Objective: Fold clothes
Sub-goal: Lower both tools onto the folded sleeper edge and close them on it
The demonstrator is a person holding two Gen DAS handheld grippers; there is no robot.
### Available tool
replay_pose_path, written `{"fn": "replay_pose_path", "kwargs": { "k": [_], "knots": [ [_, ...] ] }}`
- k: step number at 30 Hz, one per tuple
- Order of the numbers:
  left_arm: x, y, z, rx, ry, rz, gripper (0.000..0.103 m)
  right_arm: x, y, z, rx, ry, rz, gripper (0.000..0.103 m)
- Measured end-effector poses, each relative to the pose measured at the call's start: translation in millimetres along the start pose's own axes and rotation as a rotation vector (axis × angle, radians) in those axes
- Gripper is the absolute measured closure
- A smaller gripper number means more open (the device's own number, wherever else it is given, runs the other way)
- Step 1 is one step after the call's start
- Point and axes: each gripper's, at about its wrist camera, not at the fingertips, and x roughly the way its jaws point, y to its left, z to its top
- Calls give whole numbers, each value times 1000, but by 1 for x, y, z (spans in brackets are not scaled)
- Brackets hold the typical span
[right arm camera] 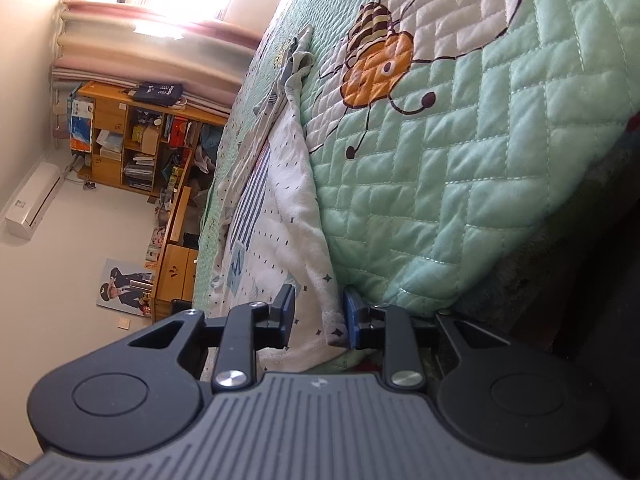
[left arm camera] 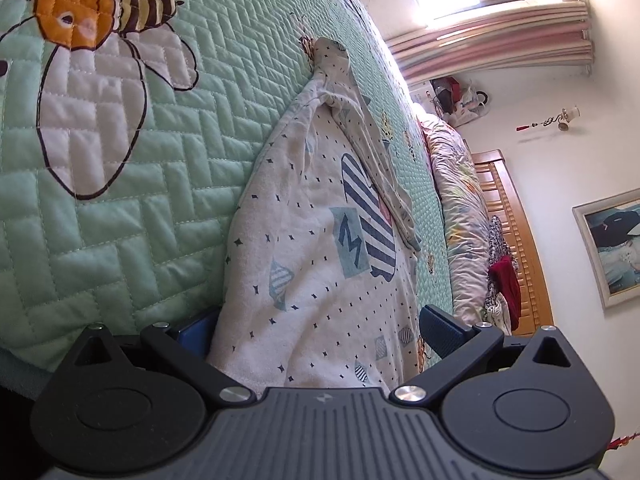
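A: Left wrist view first. Where is the garment?

B: The garment point(left arm camera: 320, 240), white with small dark dots and a striped patch, lies spread on the green quilt point(left arm camera: 140, 200). Taking the bee point(left arm camera: 100, 4) stitched on that quilt as the mark, the cloth lies to its right and below it, running down into the left gripper point(left arm camera: 316, 330).

A: And that claw?

B: Jaws wide apart. The near end of the cloth lies between them, the left finger tucked against its edge, the right finger point(left arm camera: 440, 332) standing clear. Nothing is pinched.

A: How would it handle?

B: I judge it light, limp and thin; it will sag and crease, not hold a line. Best taken at a hem or corner, with both layers in the bite.

A: Right wrist view?

B: Here the bee point(right arm camera: 380, 64) sits up the quilt point(right arm camera: 460, 200), and the garment point(right arm camera: 280, 220) lies to its left and below, its hemmed corner reaching the right gripper point(right arm camera: 318, 318).

A: Closed?

B: Narrowed around that corner. The right finger point(right arm camera: 354, 320) touches the hem; the left shows a little slack beside the fabric, so I can't tell whether it truly clamps. The hem's doubled edge is the surest hold; the quilt beneath could be snagged too.
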Motion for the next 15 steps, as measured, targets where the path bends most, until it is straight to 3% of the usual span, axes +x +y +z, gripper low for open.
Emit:
{"fn": "replay_pose_path", "kwargs": {
  "k": [7, 15],
  "knots": [
    [-5, 4, -4, -8, -11, -8, 2, -5, -3, -1, 20, 2, 16, 71],
    [-11, 10, -4, -24, -11, -10, 13, -10, -5, 1, 32, -4, 23, 67]
  ]
}}
